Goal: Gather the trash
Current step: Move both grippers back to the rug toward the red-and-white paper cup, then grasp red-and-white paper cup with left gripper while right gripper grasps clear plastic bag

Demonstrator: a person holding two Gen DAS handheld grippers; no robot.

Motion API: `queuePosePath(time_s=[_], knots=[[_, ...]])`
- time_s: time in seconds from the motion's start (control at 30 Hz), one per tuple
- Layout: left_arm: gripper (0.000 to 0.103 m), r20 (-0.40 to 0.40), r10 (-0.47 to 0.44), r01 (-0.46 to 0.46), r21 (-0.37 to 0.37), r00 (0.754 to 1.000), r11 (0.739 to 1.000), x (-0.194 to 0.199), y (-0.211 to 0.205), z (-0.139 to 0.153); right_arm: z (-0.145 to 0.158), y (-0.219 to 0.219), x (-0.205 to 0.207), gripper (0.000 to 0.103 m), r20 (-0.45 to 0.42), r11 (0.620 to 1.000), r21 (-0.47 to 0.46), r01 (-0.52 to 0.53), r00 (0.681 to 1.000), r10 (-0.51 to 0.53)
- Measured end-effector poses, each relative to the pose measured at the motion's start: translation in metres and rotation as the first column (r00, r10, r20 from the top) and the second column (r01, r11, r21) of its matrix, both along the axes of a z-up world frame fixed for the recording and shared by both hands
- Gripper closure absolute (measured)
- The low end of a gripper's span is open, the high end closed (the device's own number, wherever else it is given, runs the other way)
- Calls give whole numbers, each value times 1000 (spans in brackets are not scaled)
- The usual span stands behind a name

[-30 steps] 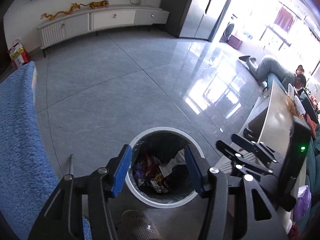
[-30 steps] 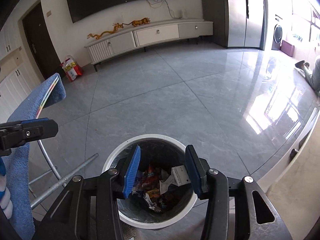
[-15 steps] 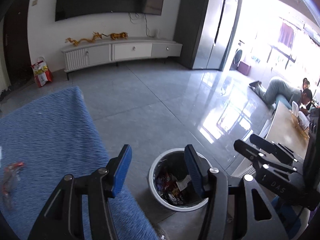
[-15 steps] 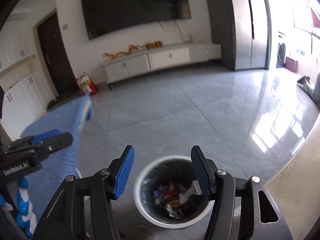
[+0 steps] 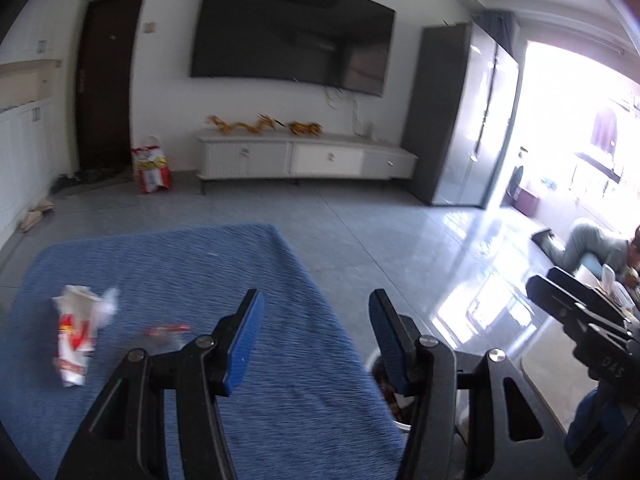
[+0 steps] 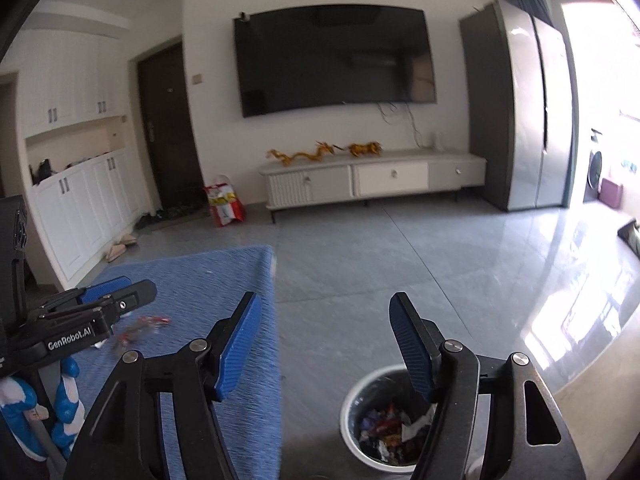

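A white and red crumpled wrapper [image 5: 76, 334] and a small red wrapper [image 5: 166, 329] lie on the blue cloth table [image 5: 200, 280]. My left gripper [image 5: 316, 332] is open and empty above the table's right part. My right gripper [image 6: 326, 338] is open and empty, between the table edge and the white trash bin [image 6: 384, 424], which holds several wrappers. The bin's rim also shows in the left wrist view [image 5: 370, 360]. The small red wrapper shows in the right wrist view [image 6: 140, 328], beside the left gripper [image 6: 116, 300].
Grey tiled floor [image 6: 440, 260] stretches to a white TV cabinet [image 6: 372, 178] under a wall TV. A red and yellow bag [image 6: 224, 204] stands by the dark door. A person [image 5: 592, 244] lies on the floor at the far right. A pale table [image 5: 548, 360] stands right of the bin.
Both grippers have lifted and tilted up from over the bin. The left one has swung left over the blue table, bringing the wrappers into view. Both stay open.
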State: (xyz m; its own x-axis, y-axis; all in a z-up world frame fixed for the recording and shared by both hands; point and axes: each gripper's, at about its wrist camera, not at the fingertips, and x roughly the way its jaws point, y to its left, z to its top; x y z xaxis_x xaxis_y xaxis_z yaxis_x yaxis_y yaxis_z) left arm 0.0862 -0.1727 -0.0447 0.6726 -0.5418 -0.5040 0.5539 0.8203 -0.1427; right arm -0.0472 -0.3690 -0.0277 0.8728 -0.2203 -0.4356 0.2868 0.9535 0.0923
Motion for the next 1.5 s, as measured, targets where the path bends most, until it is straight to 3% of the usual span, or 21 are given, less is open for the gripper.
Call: queuePosePath(time_s=[0.1,0.4,0.63,0.83,0.97,1.23,1.5], knots=[[42,53,49,-50,3,997,999,-3,33,10,10,20,3,36,10,999,-21,-35,999,36],[39,116,193,-192,-17,974,981,1,141,15,30,81,19,34,18,984,-90,-155,987,157],[39,90,357,-357,-12,930,934,15,243,-3,27,124,40,32,3,962,-93,-258,966,260],[40,50,447,-449,21,893,893,27,303,-28,7,150,72,32,-42,943,-68,-326,945,324],[40,-3,446,-446,25,895,895,42,308,-48,-11,160,96,32,-87,934,-53,-353,933,348],[40,-97,313,-311,41,945,950,83,268,-88,-43,168,138,32,-156,928,-13,-372,918,366],[40,-189,258,-256,36,947,966,146,243,-119,-83,171,188,32,-223,915,43,-400,889,399]])
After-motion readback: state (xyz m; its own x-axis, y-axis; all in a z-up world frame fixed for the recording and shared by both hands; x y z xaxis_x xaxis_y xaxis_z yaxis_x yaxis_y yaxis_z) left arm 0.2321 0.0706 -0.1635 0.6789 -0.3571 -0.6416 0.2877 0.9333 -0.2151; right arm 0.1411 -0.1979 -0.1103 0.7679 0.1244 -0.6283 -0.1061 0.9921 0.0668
